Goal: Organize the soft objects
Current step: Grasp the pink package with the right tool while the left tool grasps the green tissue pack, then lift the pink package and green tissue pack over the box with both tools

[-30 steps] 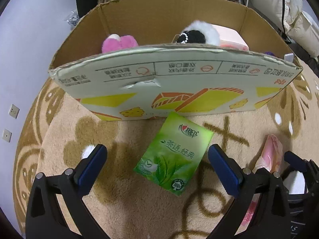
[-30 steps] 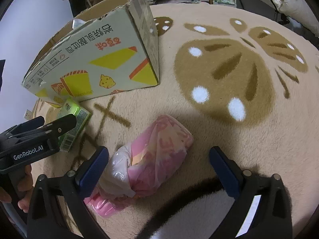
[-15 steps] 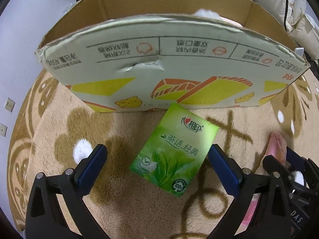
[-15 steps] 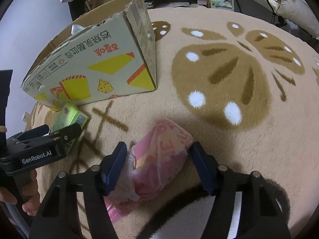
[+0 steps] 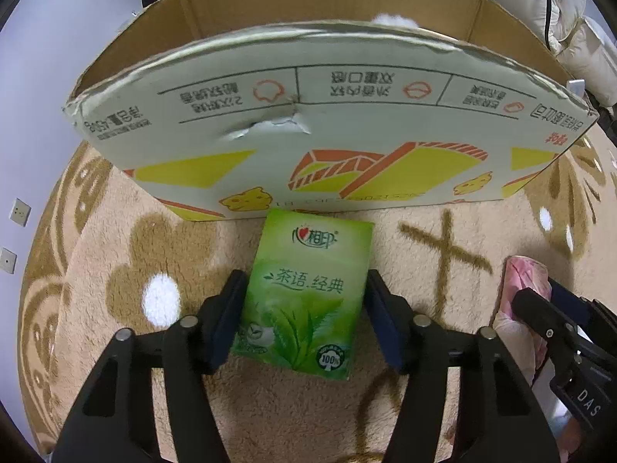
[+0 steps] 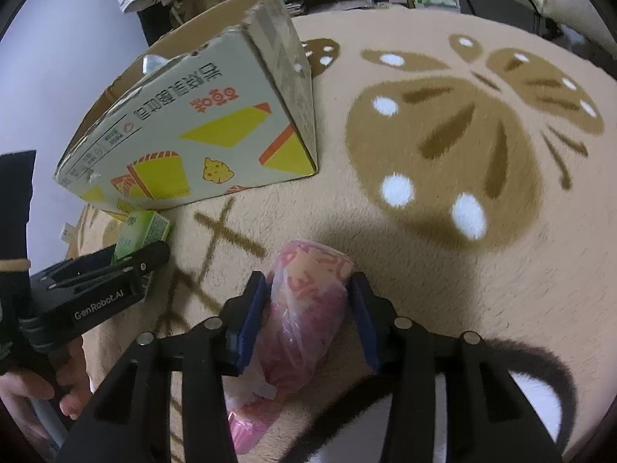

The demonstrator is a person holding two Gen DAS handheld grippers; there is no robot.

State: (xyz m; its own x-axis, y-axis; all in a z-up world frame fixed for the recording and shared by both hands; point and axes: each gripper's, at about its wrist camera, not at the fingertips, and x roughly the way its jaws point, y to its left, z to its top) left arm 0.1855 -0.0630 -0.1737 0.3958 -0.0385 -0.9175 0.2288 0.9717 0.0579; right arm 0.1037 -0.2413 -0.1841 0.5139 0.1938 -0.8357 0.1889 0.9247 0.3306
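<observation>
Green tissue pack [image 5: 304, 293]: flat on the beige patterned carpet [image 5: 115, 270], its far edge just beside the near wall of the cardboard box [image 5: 327, 115]. My left gripper [image 5: 304, 312] sits low over it, blue pads [image 5: 227, 320] against both long sides, closed onto the pack. In the right wrist view the same pack [image 6: 140, 231] shows to the left, with my left gripper [image 6: 127, 266] over it and my bare hand [image 6: 46, 389] on the handle.

Pink plastic-wrapped bundle [image 6: 300, 316]: lying on the carpet [image 6: 501, 289] to the right of the tissue pack, well apart from the box [image 6: 200, 131]. My right gripper [image 6: 308, 312] is closed on its middle, one pad [image 6: 250, 316] pressed into each side. The left wrist view shows the bundle [image 5: 520, 301] and right gripper [image 5: 555, 324] at the right edge.

Box contents: open top, something white and fluffy [image 5: 393, 21] just showing above the near wall; the rest is hidden.
</observation>
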